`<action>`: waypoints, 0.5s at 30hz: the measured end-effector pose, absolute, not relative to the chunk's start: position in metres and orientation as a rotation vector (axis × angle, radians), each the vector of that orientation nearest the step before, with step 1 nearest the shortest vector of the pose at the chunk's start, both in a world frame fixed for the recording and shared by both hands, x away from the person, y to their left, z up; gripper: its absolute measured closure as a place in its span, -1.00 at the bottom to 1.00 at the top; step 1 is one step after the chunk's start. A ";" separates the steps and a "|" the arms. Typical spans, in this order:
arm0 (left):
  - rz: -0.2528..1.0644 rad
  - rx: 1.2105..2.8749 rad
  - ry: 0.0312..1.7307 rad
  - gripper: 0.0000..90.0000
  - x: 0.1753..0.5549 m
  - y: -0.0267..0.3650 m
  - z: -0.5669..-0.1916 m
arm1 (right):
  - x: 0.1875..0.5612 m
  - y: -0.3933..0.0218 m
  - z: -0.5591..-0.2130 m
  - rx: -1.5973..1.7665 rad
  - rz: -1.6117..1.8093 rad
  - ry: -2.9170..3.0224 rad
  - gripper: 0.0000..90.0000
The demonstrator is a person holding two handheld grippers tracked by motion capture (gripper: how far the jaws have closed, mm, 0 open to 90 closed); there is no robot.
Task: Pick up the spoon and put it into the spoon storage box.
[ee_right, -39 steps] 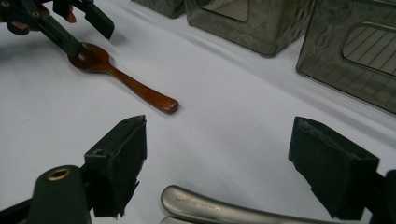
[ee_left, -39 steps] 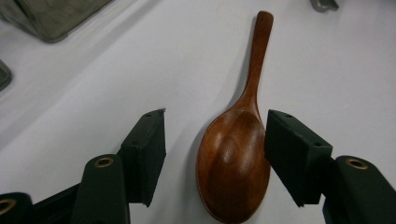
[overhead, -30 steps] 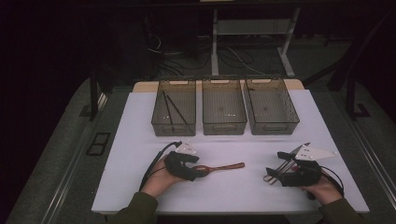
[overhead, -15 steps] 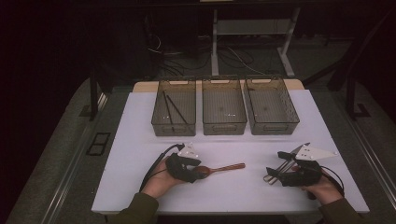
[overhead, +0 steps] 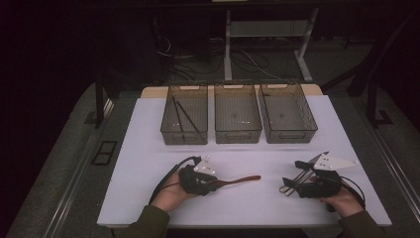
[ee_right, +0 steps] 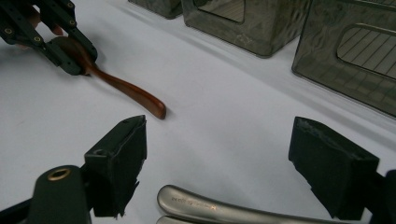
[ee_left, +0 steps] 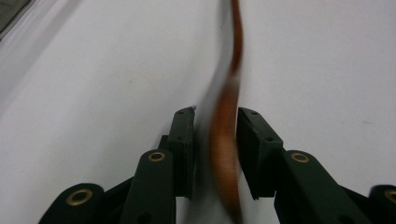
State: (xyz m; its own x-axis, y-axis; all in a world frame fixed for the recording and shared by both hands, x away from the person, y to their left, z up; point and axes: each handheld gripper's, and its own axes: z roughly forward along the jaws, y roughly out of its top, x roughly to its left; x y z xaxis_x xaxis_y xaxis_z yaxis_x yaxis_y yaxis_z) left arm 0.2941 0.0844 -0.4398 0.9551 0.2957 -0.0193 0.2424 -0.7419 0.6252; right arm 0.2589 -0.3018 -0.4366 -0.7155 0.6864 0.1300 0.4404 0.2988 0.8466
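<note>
- We see three clear bins (overhead: pixel 238 116) in a row at the white table's (overhead: pixel 148 163) far side.
- We see thin dark sticks (overhead: pixel 182 116) in the left bin.

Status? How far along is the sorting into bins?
Done: two dark sticks lie in the left bin. In hand: the left gripper has just been closing, with the wooden spoon between its jaws, spoon on the table; blur hides whether the pads press. Left: the metal utensils lie under the open right gripper; the middle bin and right bin look empty.
</note>
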 end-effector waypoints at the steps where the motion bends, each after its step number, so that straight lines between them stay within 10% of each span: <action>1: 0.106 2.444 0.373 0.49 0.294 0.085 -0.440 | 0.259 -0.302 -0.437 1.029 1.378 2.311 -0.57; 15: 0.095 2.463 0.355 0.74 0.293 0.082 -0.438 | 0.259 -0.302 -0.437 1.026 1.375 2.311 -0.57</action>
